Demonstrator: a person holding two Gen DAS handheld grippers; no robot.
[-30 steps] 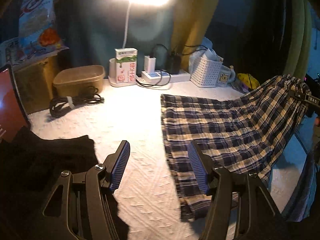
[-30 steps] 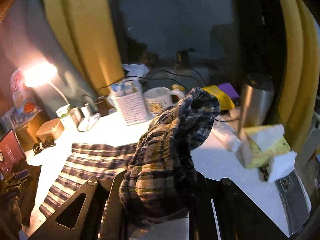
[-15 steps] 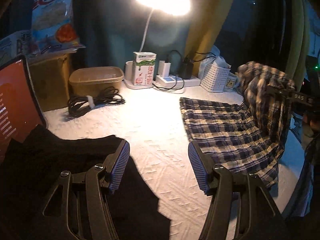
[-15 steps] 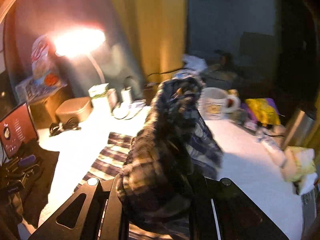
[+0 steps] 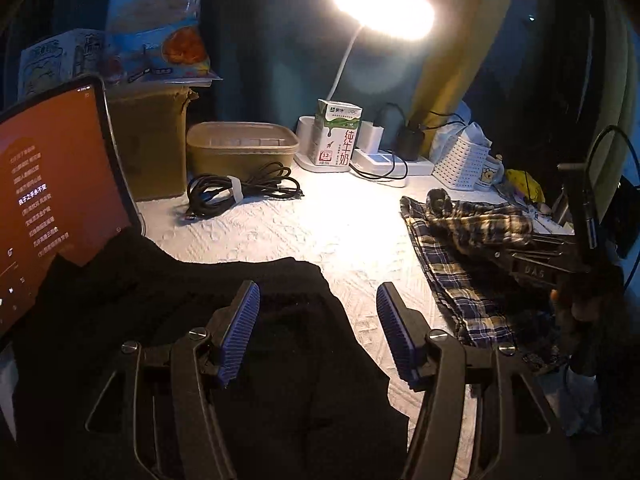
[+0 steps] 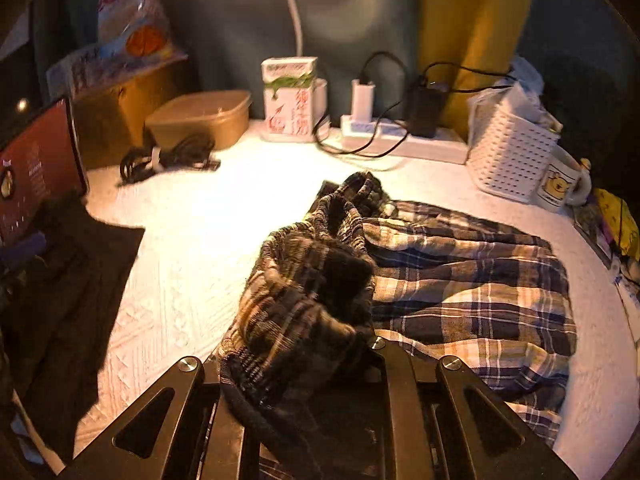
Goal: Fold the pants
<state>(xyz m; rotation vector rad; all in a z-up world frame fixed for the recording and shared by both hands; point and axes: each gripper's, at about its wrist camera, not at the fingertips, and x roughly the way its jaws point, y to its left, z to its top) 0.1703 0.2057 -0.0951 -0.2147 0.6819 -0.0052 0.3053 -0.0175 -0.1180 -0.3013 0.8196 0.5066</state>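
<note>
Gripping a bunched end of the blue-and-tan plaid cotton pants (image 6: 460,280), the right gripper (image 6: 304,360) is clamped shut on the fabric. Pants lie doubled on the white textured tabletop (image 6: 192,240), long axis across the right-wrist view. Left gripper (image 5: 318,332) hangs spread, empty, over a black garment (image 5: 180,300).

Lived-in home desk corner at night, dim and cluttered.

Lit only by a glowing white gooseneck desk lamp (image 5: 382,2); spread with a white textured tablecloth (image 5: 304,224); crowded with a green-and-white milk carton (image 5: 338,132), white power strip with chargers (image 5: 394,160), bear-print ceramic mug (image 6: 562,184), white perforated plastic basket (image 6: 508,152); backed by mustard-yellow curtains (image 6: 472,20).
</note>
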